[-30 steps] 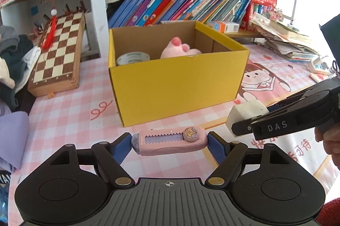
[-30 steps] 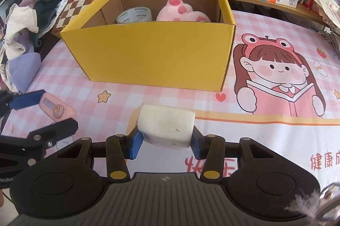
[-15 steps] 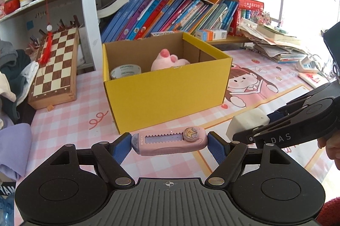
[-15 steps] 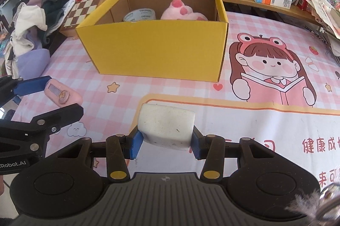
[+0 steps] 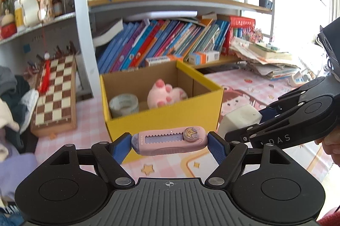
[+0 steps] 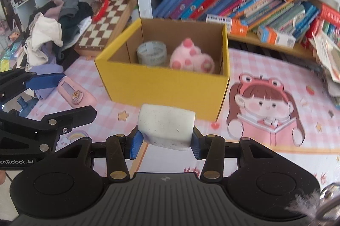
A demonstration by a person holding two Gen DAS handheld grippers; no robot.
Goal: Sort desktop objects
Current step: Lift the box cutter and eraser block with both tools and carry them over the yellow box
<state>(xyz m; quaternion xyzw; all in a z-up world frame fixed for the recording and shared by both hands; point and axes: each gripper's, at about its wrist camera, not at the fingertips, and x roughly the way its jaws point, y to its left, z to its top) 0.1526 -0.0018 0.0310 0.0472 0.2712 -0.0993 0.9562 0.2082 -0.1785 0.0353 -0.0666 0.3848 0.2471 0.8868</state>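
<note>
My left gripper (image 5: pixel 170 144) is shut on a pink utility knife (image 5: pixel 169 140) and holds it in the air in front of the yellow cardboard box (image 5: pixel 163 119). My right gripper (image 6: pixel 164 138) is shut on a white eraser block (image 6: pixel 165 127), also raised before the box (image 6: pixel 161 85). The box holds a roll of clear tape (image 6: pixel 151 53) and a pink paw plush (image 6: pixel 191 57). The right gripper with the eraser (image 5: pixel 240 118) shows at right in the left wrist view; the left gripper with the knife (image 6: pixel 73 93) shows at left in the right wrist view.
A chessboard (image 5: pixel 54 96) leans left of the box. A shelf of books (image 5: pixel 161 43) runs behind it. A pile of clothes (image 6: pixel 53 34) lies at far left. Stacked papers (image 5: pixel 267 64) lie at right. The pink checked mat (image 6: pixel 265 109) covers the desk.
Both grippers have risen with their objects and tilted up; the box now sits lower and farther in both views, its inside more visible.
</note>
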